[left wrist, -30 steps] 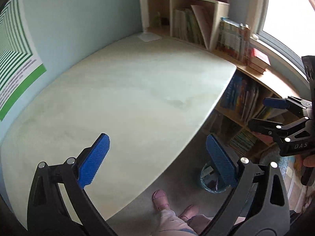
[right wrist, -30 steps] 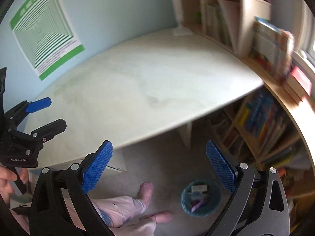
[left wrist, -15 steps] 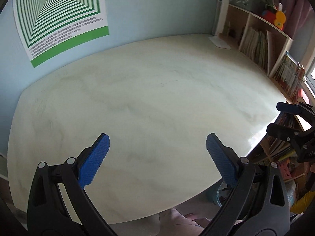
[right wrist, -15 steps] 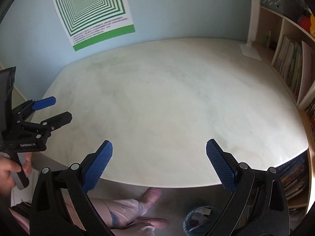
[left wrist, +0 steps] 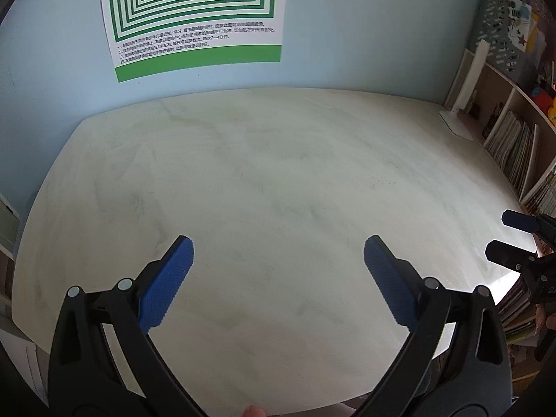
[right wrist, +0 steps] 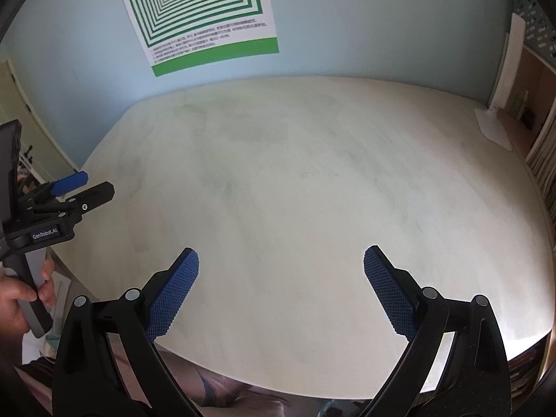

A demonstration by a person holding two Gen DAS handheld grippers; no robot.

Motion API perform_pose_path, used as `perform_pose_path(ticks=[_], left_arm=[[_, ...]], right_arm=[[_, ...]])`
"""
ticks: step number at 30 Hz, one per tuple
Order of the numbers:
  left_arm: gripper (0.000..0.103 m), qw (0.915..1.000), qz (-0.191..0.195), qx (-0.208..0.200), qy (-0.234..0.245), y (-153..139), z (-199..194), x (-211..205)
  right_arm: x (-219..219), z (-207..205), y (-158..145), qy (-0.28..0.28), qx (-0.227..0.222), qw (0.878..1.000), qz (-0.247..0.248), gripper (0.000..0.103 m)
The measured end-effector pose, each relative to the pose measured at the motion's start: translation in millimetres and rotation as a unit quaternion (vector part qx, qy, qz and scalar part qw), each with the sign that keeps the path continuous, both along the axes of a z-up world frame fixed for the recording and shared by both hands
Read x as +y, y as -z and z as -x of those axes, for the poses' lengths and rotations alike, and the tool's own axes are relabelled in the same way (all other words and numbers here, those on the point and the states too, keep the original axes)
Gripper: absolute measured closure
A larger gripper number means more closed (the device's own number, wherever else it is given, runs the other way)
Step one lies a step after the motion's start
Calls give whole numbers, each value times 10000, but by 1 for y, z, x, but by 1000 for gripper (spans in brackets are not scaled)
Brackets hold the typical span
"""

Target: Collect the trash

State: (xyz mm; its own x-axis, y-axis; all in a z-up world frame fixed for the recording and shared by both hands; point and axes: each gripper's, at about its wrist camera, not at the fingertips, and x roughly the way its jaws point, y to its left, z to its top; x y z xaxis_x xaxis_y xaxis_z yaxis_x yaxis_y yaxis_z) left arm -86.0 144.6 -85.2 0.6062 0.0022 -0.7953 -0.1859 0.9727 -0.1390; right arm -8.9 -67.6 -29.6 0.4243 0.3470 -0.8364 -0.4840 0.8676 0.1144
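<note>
My left gripper (left wrist: 278,246) is open and empty, held above the near part of a pale greenish-white table (left wrist: 278,173). My right gripper (right wrist: 280,259) is open and empty too, above the same table (right wrist: 295,180). The left gripper also shows at the left edge of the right wrist view (right wrist: 87,187), held in a hand. The right gripper shows at the right edge of the left wrist view (left wrist: 504,236). No trash shows on the table in either view. A dark rim of the trash bin (right wrist: 328,410) peeks out below the table's front edge.
A green-and-white striped poster (left wrist: 194,17) hangs on the light blue wall behind the table. A white lamp base (left wrist: 458,125) stands at the table's far right corner. Bookshelves with books (left wrist: 514,153) run along the right side.
Both grippers have swung up and to the left, from looking down at the floor and bin to facing the table top and poster. Both stay open.
</note>
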Motion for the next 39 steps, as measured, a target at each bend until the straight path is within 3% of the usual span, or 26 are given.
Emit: perform_pose_path(ticks=[12,33,39], left_arm=[[7,9975,-241,-39,-662,4,-15,30],[7,9977,-107,38,-670,9,-27,48],[7,9973,-292,-80,-666,8,-22,49]], right_arm=[[33,-34,10,-317,134,9994,42,8],[50,-49,20,-225,347,9991,2,8],[53,-48,21,-214,335,9992,-4,8]])
